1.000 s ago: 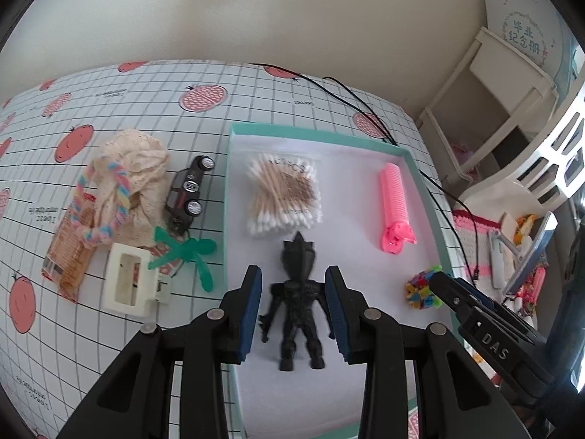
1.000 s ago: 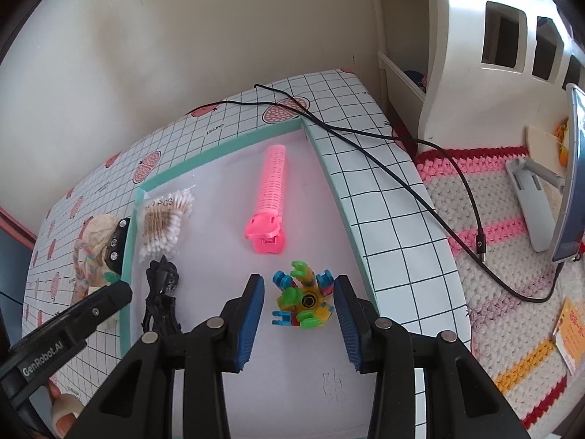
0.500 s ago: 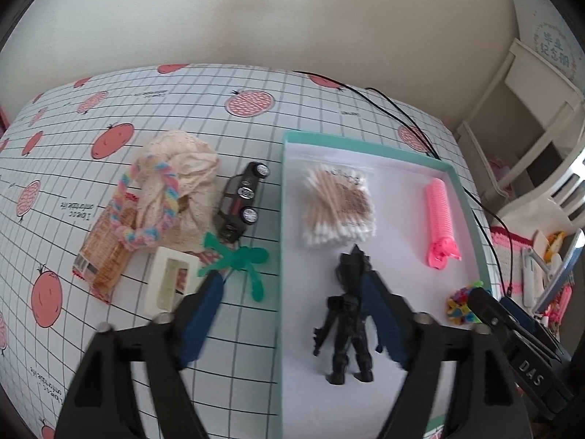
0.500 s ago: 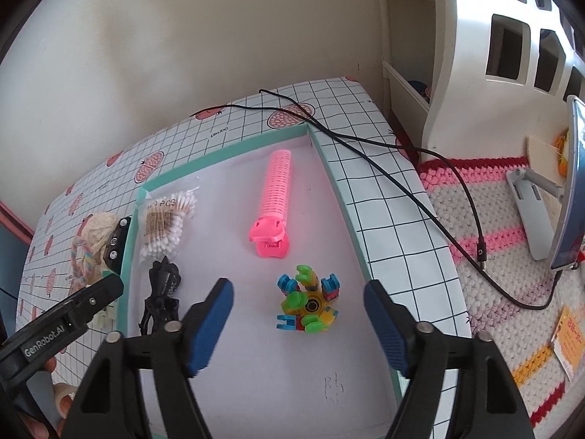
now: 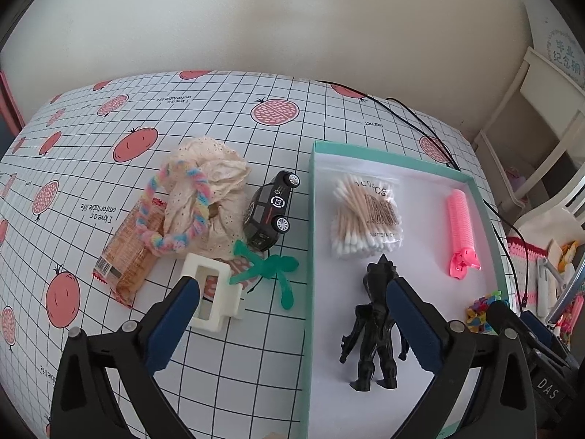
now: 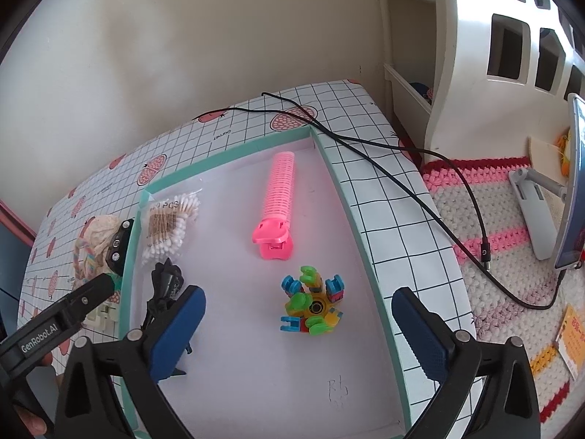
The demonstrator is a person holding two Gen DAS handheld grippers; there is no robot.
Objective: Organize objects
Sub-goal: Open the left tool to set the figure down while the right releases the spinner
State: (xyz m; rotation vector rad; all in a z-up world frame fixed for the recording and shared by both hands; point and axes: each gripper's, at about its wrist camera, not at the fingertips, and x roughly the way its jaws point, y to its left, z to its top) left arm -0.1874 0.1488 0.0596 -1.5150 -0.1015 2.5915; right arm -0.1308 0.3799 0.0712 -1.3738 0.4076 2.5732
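Inside the teal-rimmed white tray (image 5: 310, 256) lie a black monster figure (image 5: 376, 333), a bag of cotton swabs (image 5: 365, 216), a pink hair roller (image 5: 460, 230) and a colourful block toy (image 6: 310, 307). My left gripper (image 5: 292, 322) is open and straddles the tray's left rim; its right finger overlaps the figure without holding it. My right gripper (image 6: 298, 340) is open above the tray, the block toy lying free between its fingers. On the cloth left of the tray sit a black toy car (image 5: 270, 208), a green figure (image 5: 270, 270) and a white clip (image 5: 212, 292).
A cream cloth (image 5: 208, 190) with a rainbow rope (image 5: 175, 205) and a snack packet (image 5: 128, 252) lie further left. A black cable (image 6: 402, 168) crosses the table's right side. A crochet mat (image 6: 493, 219) and a phone stand (image 6: 541, 197) lie beyond the table edge.
Both grippers have opened wide and drawn back. The left one has let go of the black figure and shifted left; the right one has let go of the block toy.
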